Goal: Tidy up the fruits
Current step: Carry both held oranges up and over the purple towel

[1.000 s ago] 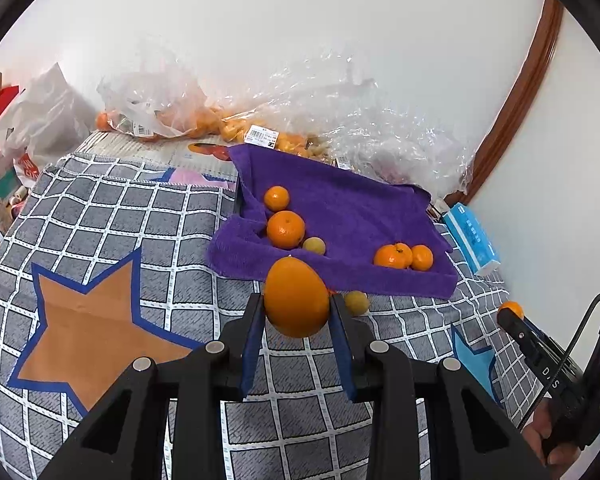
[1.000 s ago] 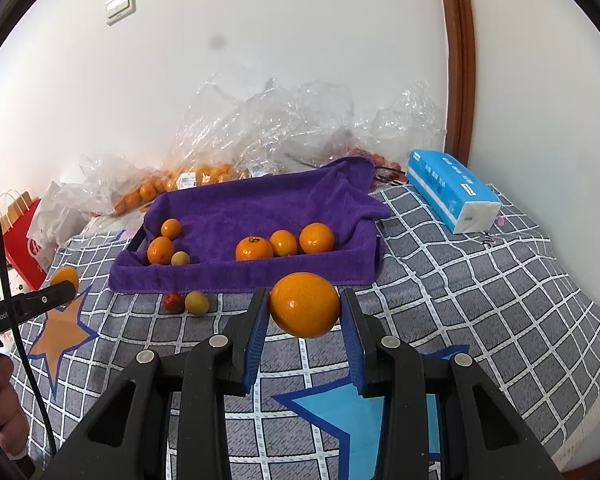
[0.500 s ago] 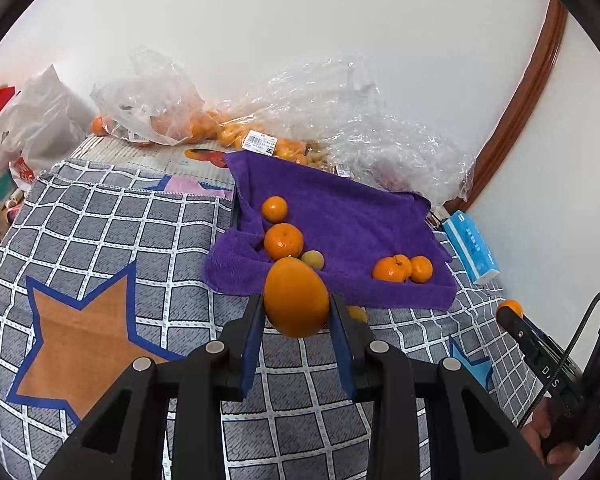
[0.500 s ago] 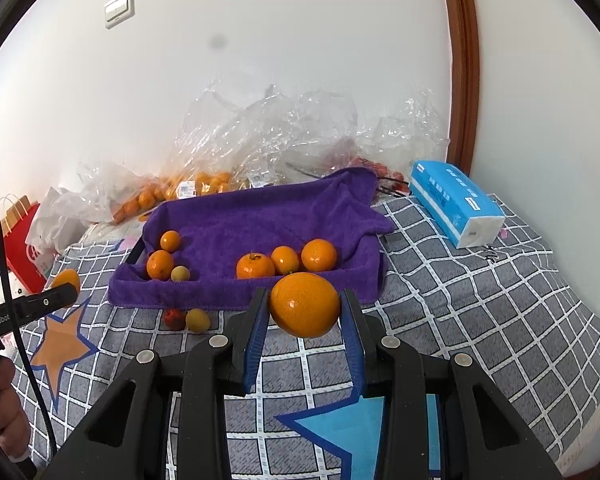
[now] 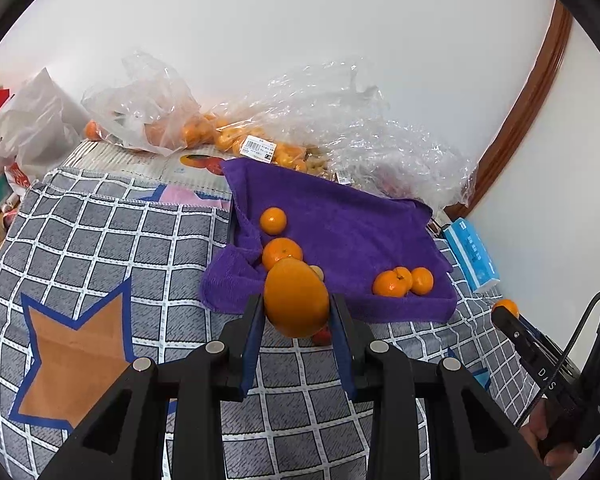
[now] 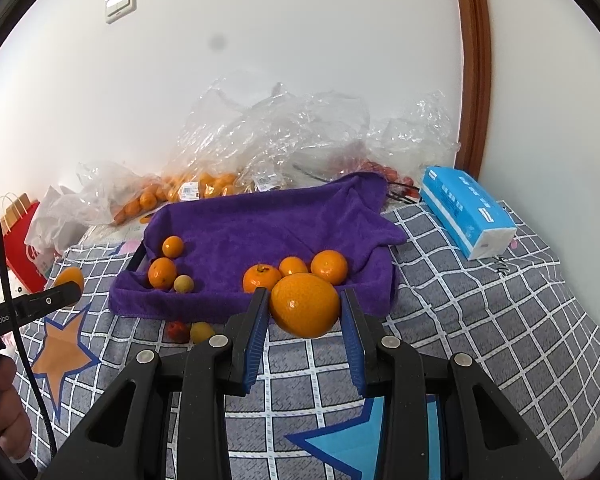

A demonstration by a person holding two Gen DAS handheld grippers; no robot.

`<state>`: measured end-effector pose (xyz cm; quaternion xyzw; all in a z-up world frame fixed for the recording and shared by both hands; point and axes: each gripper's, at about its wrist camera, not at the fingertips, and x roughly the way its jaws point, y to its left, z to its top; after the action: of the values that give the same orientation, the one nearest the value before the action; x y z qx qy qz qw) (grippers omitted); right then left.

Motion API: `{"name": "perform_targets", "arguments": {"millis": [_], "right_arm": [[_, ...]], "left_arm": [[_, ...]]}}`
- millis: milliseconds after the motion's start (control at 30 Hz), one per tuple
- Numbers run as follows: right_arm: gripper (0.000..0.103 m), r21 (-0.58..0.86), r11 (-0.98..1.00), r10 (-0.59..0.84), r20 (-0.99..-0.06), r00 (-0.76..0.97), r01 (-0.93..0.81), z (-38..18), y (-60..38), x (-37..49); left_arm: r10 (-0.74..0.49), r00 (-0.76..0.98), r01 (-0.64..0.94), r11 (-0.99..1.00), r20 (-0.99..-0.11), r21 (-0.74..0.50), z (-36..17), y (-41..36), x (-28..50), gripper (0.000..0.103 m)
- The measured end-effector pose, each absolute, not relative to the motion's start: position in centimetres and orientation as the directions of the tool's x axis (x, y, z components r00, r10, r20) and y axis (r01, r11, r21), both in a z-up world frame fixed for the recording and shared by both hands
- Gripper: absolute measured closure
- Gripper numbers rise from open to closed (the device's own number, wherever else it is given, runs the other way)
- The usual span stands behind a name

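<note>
Grippers (image 5: pixel 296 316) (image 6: pixel 305 312) each clamp an orange (image 5: pixel 296 298) (image 6: pixel 305 305), left one's long axis upright.

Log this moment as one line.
left gripper: shut on orange | right gripper: shut on orange | tray: five oranges inside

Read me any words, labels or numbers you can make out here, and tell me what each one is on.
"GenRobo", cut off: side of the left hand-held gripper.
"D S": side of the right hand-held gripper.
Barcode stickers on the fruit bags: too small.
Tissue pack print: blurred.
Red bag lettering: unreadable.
</note>
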<state>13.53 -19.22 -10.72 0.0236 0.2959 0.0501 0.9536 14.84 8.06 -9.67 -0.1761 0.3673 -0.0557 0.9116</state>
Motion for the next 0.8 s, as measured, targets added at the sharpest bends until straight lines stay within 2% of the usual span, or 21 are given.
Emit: {"name": "perform_targets", "arguments": {"millis": [800], "right_arm": [[0.067,0.069,0.994,0.110,-0.584,0.804,-0.086,-9.9,-18.2,18.7]], "left_arm": [[-0.251,0.709,-0.013,0.930,-0.659,-0.369,-8.8,7.9,20.2,0.072]]}}
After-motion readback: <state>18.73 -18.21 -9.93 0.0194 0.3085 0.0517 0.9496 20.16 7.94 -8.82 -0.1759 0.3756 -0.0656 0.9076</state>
